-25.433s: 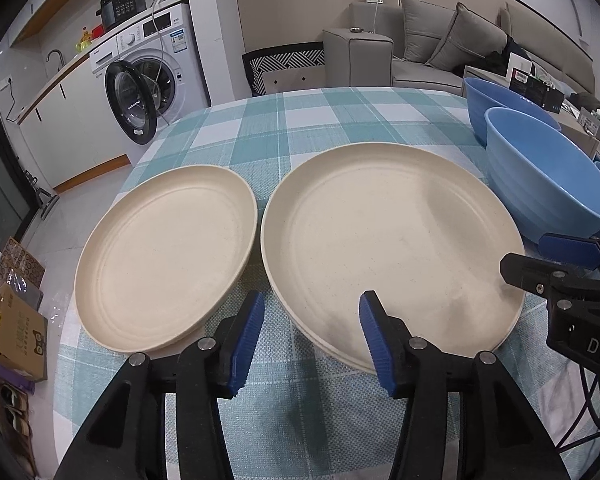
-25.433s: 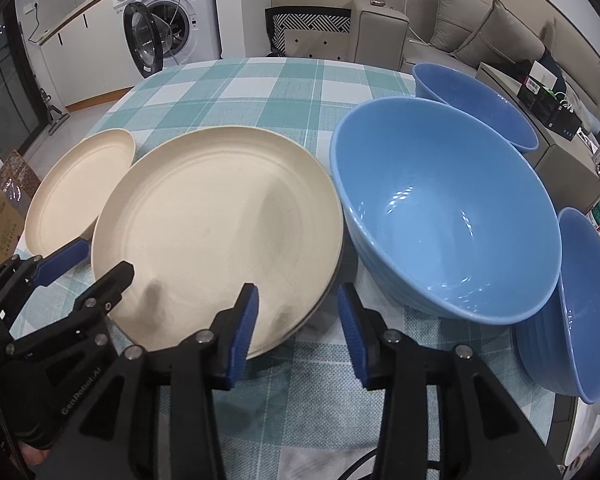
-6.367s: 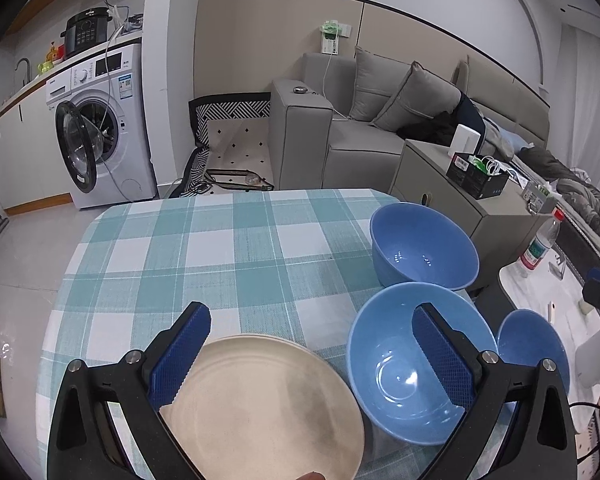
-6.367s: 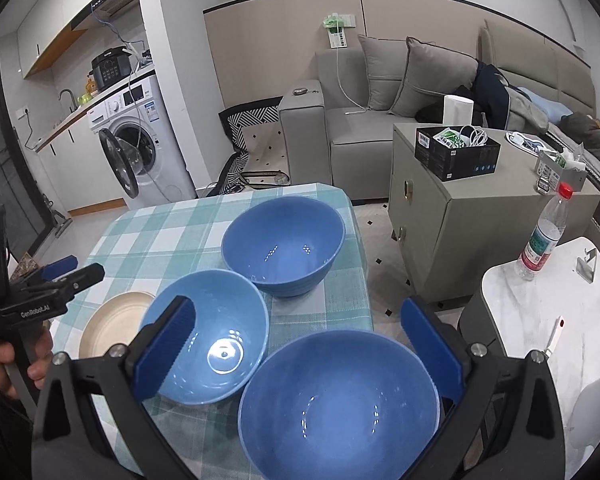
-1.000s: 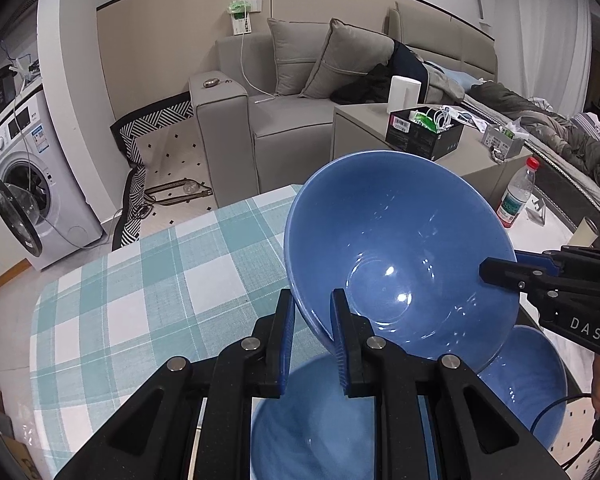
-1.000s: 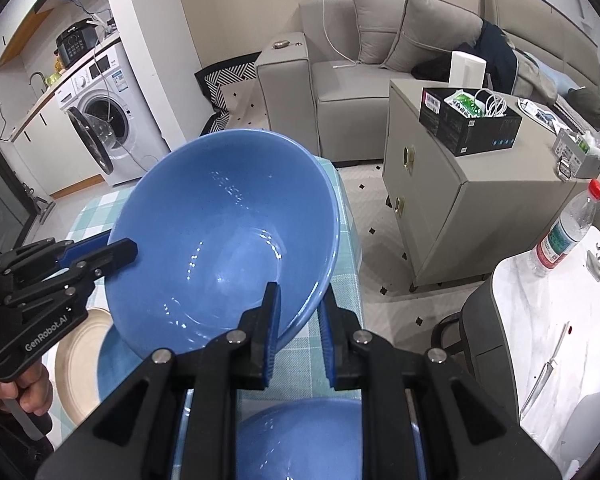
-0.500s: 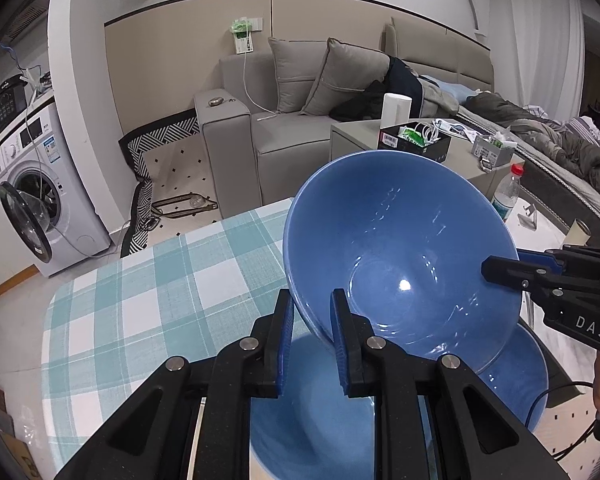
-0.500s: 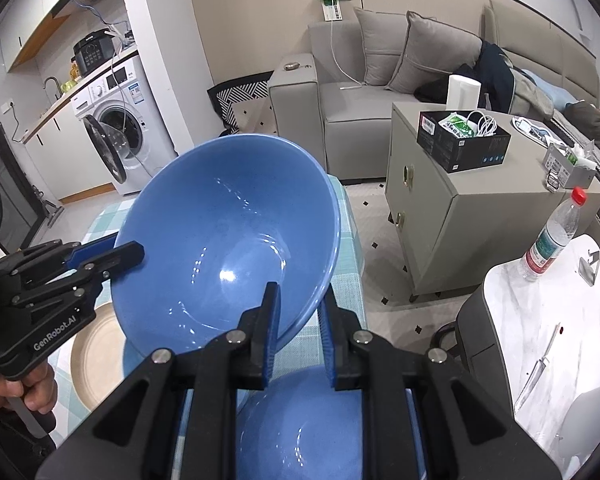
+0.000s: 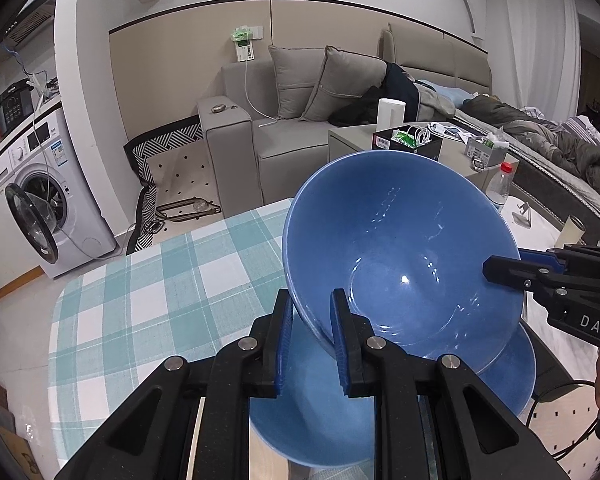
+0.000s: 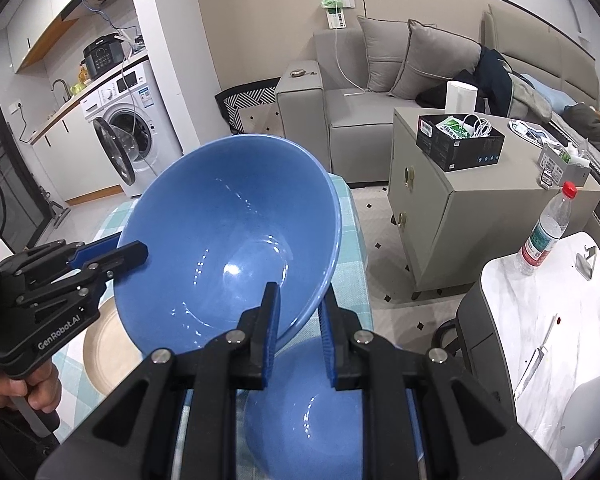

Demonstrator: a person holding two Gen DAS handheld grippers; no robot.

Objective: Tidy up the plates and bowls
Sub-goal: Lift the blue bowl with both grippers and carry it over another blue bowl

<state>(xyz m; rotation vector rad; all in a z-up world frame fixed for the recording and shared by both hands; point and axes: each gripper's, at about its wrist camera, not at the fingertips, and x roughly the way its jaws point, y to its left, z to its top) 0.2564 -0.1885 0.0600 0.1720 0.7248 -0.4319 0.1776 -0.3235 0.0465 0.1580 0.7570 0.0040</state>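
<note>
Rim pinched on both sides: my left gripper (image 9: 310,332) is clenched on the near-left edge of the big blue bowl (image 9: 404,256), and my right gripper (image 10: 298,330) clamps the opposite edge. The bowl hangs in the air above the checked tablecloth (image 9: 148,280), tilted so its open mouth faces me and upward, its base pointing away and down. Only my right camera shows the beige plate (image 10: 108,352) on the cloth and the hand (image 10: 28,388) gripping the left tool. Both cameras show another blue bowl (image 9: 316,408) under the lifted one. A round bowl has no long axis to report.
</note>
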